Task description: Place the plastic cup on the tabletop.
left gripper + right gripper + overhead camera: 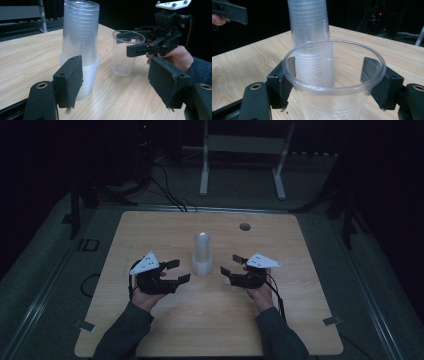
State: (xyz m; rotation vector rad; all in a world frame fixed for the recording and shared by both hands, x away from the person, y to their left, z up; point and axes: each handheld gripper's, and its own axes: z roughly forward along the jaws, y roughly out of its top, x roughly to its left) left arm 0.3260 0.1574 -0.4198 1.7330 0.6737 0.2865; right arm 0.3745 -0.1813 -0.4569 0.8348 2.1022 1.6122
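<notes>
The right hand-held gripper (333,83) has its 2 jaws closed around 1 clear plastic cup (334,82), upright on the wooden surface (165,315), just beside the tall cup stack (202,254). The left hand-held gripper (117,82) stands open, gripping nothing, near the stack.

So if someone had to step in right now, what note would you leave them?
Right gripper: shut on the single clear cup just under its rim; the cup stands upright on the table.
Left gripper: open, holding nothing, beside the stack of cups.
Done: one cup is off the stack, a little to one side.
Left: probably let go of that cup, then take the next from the upside-down stack.
</notes>
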